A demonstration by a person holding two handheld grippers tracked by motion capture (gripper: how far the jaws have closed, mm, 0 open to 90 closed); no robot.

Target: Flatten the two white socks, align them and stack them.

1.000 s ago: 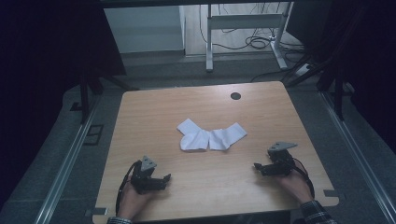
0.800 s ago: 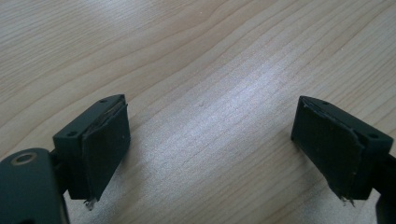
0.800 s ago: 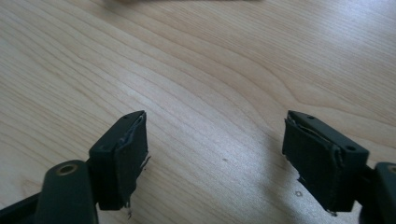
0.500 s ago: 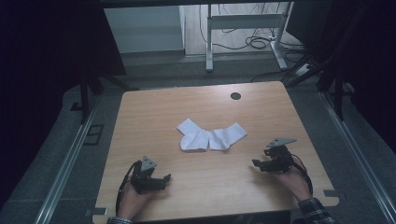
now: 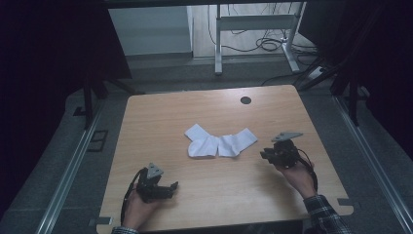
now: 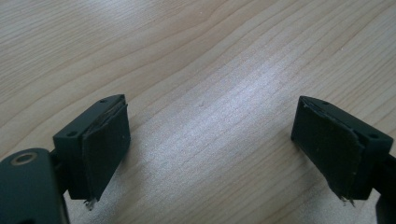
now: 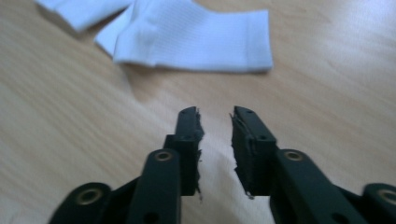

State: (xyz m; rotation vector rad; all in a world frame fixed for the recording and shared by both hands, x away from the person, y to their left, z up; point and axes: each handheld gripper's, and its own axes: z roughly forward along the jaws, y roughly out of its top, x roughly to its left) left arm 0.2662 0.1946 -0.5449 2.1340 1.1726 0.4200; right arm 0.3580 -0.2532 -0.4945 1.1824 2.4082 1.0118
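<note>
Two white socks lie overlapping at the middle of the wooden table [image 5: 160, 117], one sock [image 5: 198, 140] to the left and the other sock [image 5: 237, 142] to the right. In the right gripper view the nearer sock [image 7: 196, 42] lies flat just ahead of the jaws, with the second sock [image 7: 79, 11] behind it. My right gripper [image 5: 264, 154] [image 7: 215, 126] sits right of the socks, low over the table, jaws a narrow gap apart and holding nothing. My left gripper [image 5: 171, 187] [image 6: 210, 144] rests near the front left edge, jaws wide open over bare wood.
A round black hole [image 5: 246, 100] sits near the table's far edge. A metal frame with cables [image 5: 253, 29] stands on the floor beyond the table. Metal rails [image 5: 68, 170] run along the floor on both sides.
My right gripper has moved forward and left, closer to the right sock. The left gripper and the socks have stayed where they were.
</note>
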